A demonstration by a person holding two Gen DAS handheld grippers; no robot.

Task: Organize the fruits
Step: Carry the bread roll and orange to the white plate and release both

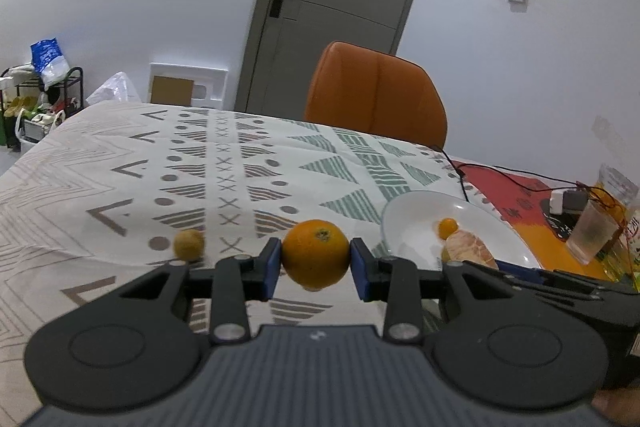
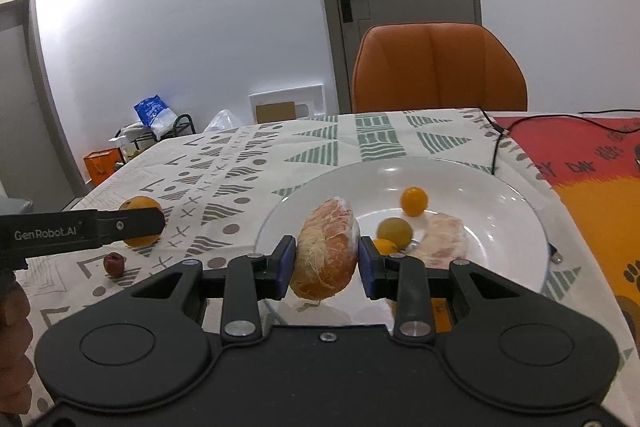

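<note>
My left gripper [image 1: 316, 261] is shut on an orange [image 1: 316, 253] and holds it just above the patterned tablecloth; it also shows in the right wrist view [image 2: 140, 223], with the orange [image 2: 138, 205] behind its finger. My right gripper [image 2: 327, 261] is shut on a peeled grapefruit piece [image 2: 326, 247] over the near rim of the white plate [image 2: 500, 187]. On the plate lie a small orange fruit [image 2: 415, 201], a yellow-green fruit [image 2: 395, 231], another small orange fruit [image 2: 385, 246] and a second peeled piece [image 2: 444, 239]. The plate [image 1: 412, 223] is right of my left gripper.
A small yellow-brown fruit [image 1: 188, 244] lies on the cloth left of the orange. A small dark red fruit [image 2: 114, 263] lies near the left gripper. A plastic cup [image 1: 592, 233] and cables sit right of the plate. An orange chair [image 2: 438, 67] stands behind the table.
</note>
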